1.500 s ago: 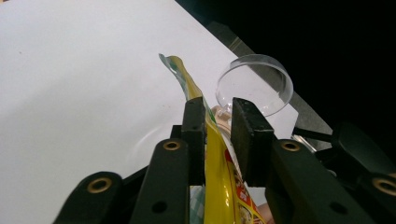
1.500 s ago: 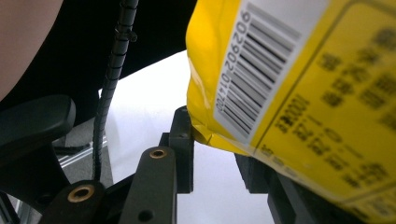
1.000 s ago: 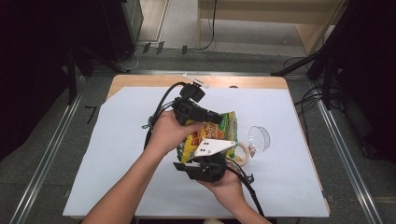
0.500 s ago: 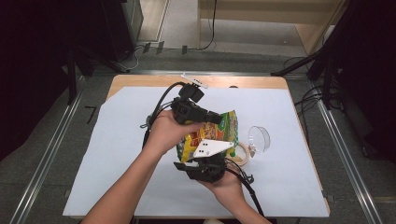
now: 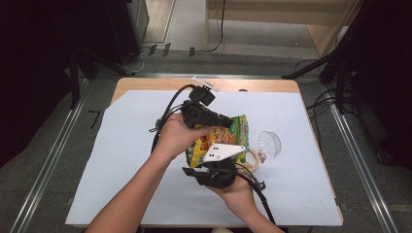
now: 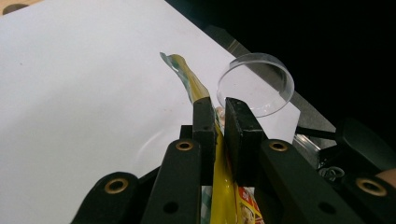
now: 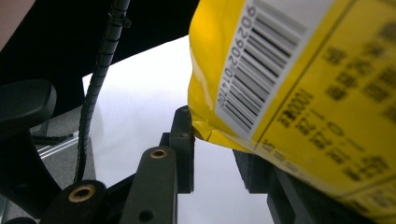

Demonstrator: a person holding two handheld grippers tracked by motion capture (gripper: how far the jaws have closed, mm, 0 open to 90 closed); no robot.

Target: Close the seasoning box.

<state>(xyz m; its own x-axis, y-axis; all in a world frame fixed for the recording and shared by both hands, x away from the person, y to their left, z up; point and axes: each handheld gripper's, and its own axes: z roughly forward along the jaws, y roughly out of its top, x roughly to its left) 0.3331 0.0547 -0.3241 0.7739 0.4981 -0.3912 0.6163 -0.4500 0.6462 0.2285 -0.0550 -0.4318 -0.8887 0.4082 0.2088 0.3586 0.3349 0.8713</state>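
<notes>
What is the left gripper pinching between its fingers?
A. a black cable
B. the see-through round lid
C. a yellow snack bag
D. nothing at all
C: in the left gripper view the left gripper has its fingers closed on the thin edge of the yellow snack bag, while the clear round lid lies apart on the white sheet behind.

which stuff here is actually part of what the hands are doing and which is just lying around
In the job:
- snack bag, yellow and green, held up between both grippers
- left gripper, shut on the bag's edge
- right gripper, jaws either side of the bag's lower corner, a gap showing

Lying about:
- clear round dish, right of the bag
- tape ring, beside the dish
- white sheet covering the table
</notes>
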